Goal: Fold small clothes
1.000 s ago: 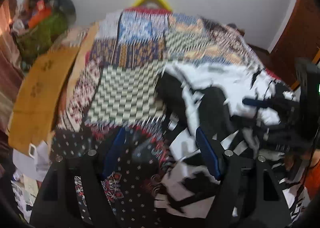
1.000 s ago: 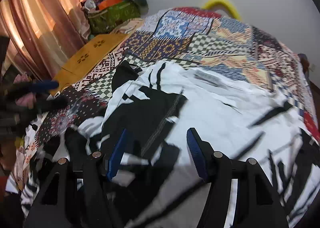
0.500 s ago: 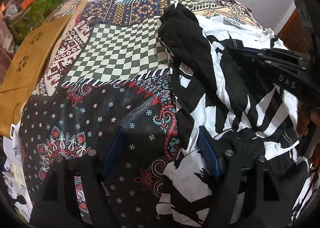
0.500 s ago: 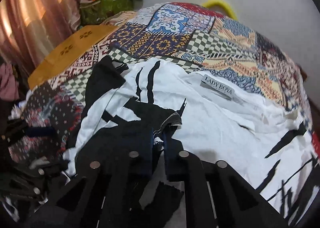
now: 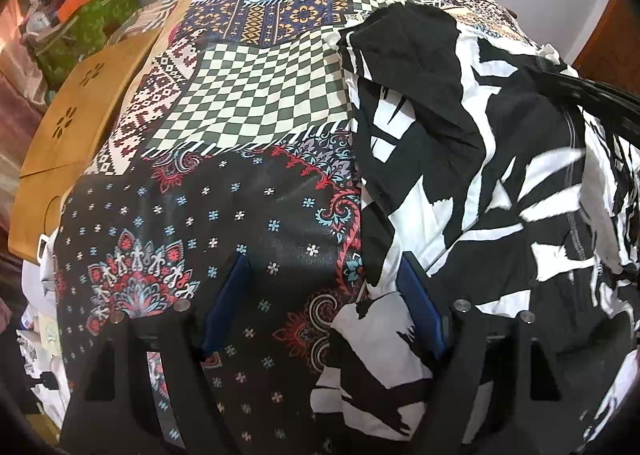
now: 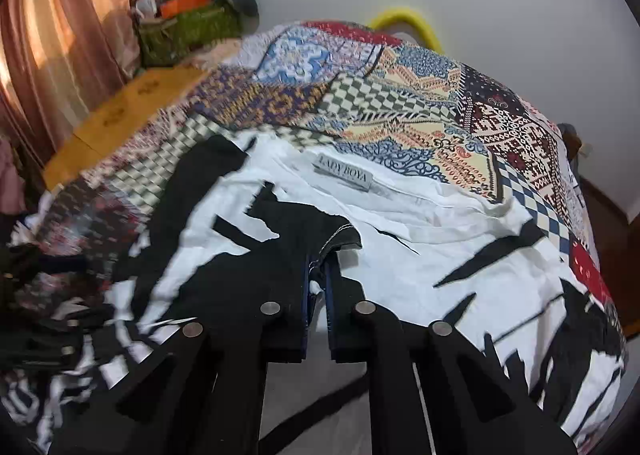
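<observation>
A black-and-white patterned garment (image 6: 420, 223) with a grey "LADY BOYA" label (image 6: 343, 175) lies spread on the patchwork bedspread (image 6: 360, 103). My right gripper (image 6: 320, 275) is shut on a black stitched hem of this garment, which is lifted into a fold above the white part. In the left wrist view the same garment (image 5: 460, 175) covers the right half. My left gripper (image 5: 324, 295) stands open low over the dark floral patch of the bedspread (image 5: 240, 215). Its right finger sits at the garment's near left edge, and nothing is pinched between its pads. The right gripper's black arm (image 5: 592, 91) shows at the right edge.
A yellow wooden board (image 5: 72, 143) lies along the bed's left side. A green bag (image 6: 188, 31) full of items stands at the far left corner by the curtain (image 6: 52, 55). A yellow hoop (image 6: 404, 19) leans on the wall behind the bed. Loose clothes lie at the near left.
My right gripper shut on the garment's black hem and pulled it up and back. My left gripper sank toward the bedspread beside the garment's edge and stayed open.
</observation>
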The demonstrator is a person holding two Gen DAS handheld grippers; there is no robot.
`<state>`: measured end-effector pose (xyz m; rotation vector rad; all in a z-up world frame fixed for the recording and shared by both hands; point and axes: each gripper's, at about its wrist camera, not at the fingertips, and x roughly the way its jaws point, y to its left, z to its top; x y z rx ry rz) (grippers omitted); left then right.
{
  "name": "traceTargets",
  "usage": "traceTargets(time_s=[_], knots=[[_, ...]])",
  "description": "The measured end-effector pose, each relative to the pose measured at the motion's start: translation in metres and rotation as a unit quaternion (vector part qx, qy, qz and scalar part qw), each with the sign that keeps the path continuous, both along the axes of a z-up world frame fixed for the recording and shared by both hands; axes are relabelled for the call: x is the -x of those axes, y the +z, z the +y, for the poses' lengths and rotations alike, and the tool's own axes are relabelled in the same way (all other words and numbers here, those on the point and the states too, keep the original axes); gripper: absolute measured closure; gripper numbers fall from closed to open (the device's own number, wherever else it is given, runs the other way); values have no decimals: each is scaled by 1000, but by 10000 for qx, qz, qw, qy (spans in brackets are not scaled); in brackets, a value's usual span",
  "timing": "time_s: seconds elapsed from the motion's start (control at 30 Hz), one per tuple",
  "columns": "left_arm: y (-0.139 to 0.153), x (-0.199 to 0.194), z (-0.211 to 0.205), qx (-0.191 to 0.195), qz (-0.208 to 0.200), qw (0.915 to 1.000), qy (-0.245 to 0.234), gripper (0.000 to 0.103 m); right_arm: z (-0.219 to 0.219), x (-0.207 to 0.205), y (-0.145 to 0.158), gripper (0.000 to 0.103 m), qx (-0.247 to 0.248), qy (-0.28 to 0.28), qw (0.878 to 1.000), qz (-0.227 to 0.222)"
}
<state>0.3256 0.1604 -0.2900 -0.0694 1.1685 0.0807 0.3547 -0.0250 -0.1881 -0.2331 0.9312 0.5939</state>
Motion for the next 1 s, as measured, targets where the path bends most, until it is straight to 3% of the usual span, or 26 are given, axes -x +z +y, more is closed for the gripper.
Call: traceTargets(time_s=[0.1,0.17,0.2,0.37,0.57,0.7,0.87,1.0], knots=[[20,-4,4,13,-205,9998,54,28,-4,15,16,82,-246,184,9995,-14],[35,-10,5,-56,-395,9992,84,28,-2,23,19,66,-437,349,9984,12],[44,-16,4,-121,-508,9986,88,28,0,28,20,64,-501,439,9978,40],[56,-54,-6,-205,-632,9978,-27,27,13,43,6,64,-442,849,9953,171],[16,-119,-5,-229,-75,9996,143,27,26,42,-33,63,47,987,9941,455],[-1,-146,0,-524,28,9983,249,27,20,37,-41,64,-12,1036,9931,554],[1,-162,13,-656,27,9963,563,27,10,42,-40,64,-84,1001,9932,583],[26,-151,18,-732,-173,9953,607,27,5,44,-40,64,-41,923,9941,567]])
